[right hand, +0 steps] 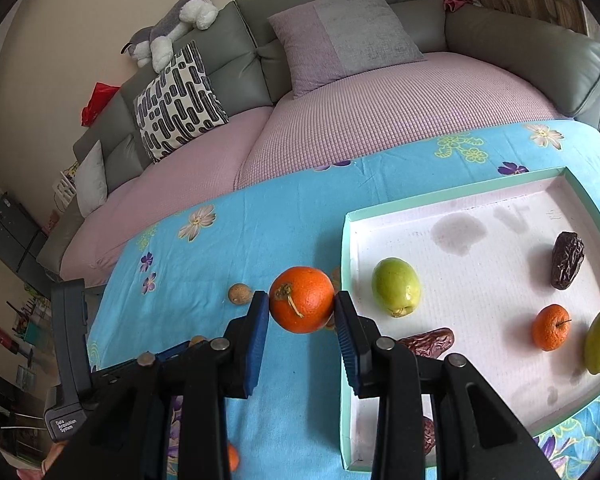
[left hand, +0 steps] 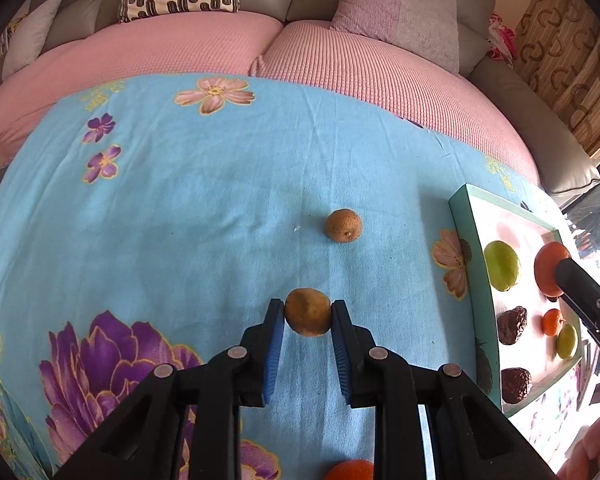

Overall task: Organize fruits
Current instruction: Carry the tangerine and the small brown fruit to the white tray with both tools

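The left tongs (left hand: 307, 312) are clenched on a small brown fruit (left hand: 308, 311) above the blue flowered cloth (left hand: 180, 208) on the tabletop. The right tongs (right hand: 302, 304) grip an orange (right hand: 302, 299) beside the near rim of the teal tray (right hand: 346, 320), seemingly lifted clear. Green fruits (right hand: 396, 286), dates (right hand: 567, 260) and a small orange (right hand: 551, 327) lie inside.

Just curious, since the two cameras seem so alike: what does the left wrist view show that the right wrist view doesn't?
Only the left wrist view: the left gripper shut on a brown fruit.
Only the right wrist view: a plush toy on the sofa back.
Both: the orange in the right gripper, and the tray holding green fruits, dates and a small orange.
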`<state>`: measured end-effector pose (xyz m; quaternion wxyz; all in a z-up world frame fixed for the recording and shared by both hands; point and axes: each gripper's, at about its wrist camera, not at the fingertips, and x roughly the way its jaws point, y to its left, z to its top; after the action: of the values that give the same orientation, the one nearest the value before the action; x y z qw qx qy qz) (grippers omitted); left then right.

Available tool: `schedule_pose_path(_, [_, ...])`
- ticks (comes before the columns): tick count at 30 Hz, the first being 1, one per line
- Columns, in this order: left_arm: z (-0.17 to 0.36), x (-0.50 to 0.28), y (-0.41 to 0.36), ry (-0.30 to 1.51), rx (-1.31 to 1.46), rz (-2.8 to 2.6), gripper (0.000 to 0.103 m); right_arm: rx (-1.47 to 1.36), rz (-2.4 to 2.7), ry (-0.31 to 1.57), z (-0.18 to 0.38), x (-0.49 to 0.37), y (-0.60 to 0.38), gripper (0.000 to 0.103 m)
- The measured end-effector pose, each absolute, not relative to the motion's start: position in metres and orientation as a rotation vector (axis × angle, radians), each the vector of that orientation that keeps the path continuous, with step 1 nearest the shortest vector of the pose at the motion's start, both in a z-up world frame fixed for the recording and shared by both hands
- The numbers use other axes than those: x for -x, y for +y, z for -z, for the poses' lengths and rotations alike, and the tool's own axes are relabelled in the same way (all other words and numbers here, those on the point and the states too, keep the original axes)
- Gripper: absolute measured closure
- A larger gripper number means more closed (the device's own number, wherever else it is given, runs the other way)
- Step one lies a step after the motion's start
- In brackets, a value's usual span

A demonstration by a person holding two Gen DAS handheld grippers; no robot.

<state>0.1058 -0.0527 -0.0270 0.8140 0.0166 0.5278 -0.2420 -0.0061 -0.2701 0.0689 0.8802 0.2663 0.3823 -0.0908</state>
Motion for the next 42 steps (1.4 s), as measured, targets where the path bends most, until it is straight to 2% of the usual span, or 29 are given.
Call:
schedule_pose_path(16, [0.003, -0.093, -0.067, 1.057, -0.044, 0.547, 0.078, -0.588, 0.336, 0.797, -0.066, 0.027, -0.311, 0.068])
schedule_pose_path(33, [-0.008, -0.041, -0.133, 1.010, -0.166, 0.752, 0.078, -0.699, 0.631, 0.771, -0.063, 0.098, -0.387, 0.068])
schedule_pose_path(42, [-0.004, -0.009, -0.169, 1.004, -0.221, 0.891, 0.078, -0.697, 0.635, 0.773, -0.066, 0.101, -0.391, 0.068])
